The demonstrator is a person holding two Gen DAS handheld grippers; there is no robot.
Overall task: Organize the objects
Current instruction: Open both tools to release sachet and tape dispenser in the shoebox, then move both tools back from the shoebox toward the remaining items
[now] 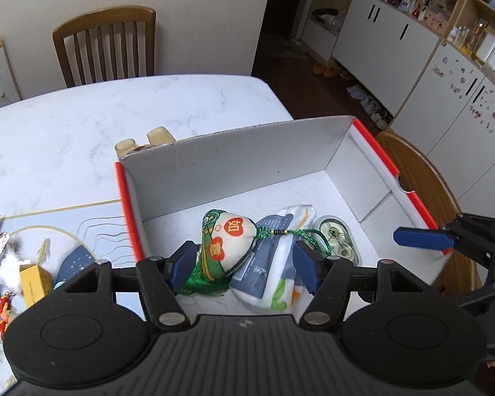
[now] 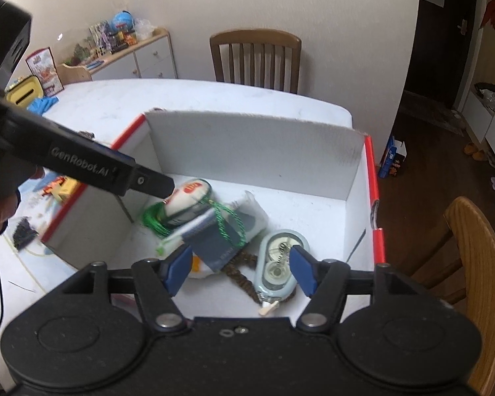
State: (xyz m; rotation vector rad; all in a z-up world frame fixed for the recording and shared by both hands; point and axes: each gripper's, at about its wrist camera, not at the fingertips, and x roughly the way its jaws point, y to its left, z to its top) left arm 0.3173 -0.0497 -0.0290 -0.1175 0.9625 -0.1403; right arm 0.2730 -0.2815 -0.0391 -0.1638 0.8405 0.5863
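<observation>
Sachet (image 1: pixel 229 246), embroidered with a green tassel, lies in the white box (image 1: pixel 234 161) on a tissue pack (image 1: pixel 274 264), just beyond the left tongs (image 1: pixel 246 264), which stand spread and pinch nothing. Right tongs (image 2: pixel 239 272), also spread and empty, hover nearer the tape dispenser (image 2: pixel 279 264). Loose items remain on the desk (image 1: pixel 49 151) left of the box, nearer the left hand.
</observation>
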